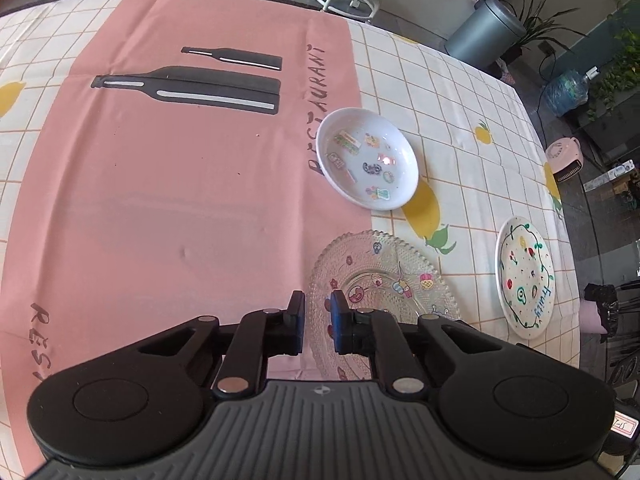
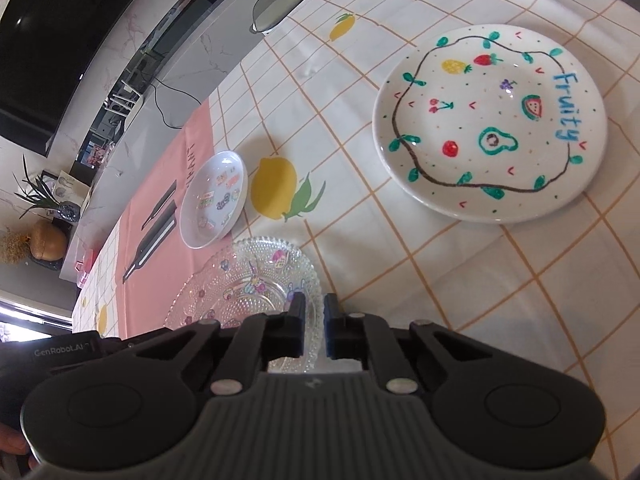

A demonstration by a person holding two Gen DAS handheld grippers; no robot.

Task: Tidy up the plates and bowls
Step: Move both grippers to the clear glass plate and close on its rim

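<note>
A: Left gripper (image 1: 318, 322): jaws narrowed, pads set on either side of the near left rim of the glass plate (image 1: 384, 280). The rim sits between the pads; whether they press on it cannot be told from this view

B: Confirmed. Right gripper (image 2: 314, 326): jaws drawn close, clamped across the near right rim of the same glass plate (image 2: 248, 284). Both units point steeply down at the table

A: Position of the glass plate: flat on the tablecloth (image 1: 160, 200), straddling the edge where the pink panel meets the checked section. It is clear, beaded, with small cartoon stickers

B: Next item to the right and further away: white bowl (image 1: 366, 158), upright, stickers inside, resting at the pink panel's border just beside a printed lemon. It is apart from the glass plate

A: Rightmost item: white plate (image 2: 490, 122) with drawn fruit and the word "Fruity". It lies flat on the checked section, well apart from the bowl and the glass plate

B: No item is stacked on another
</note>
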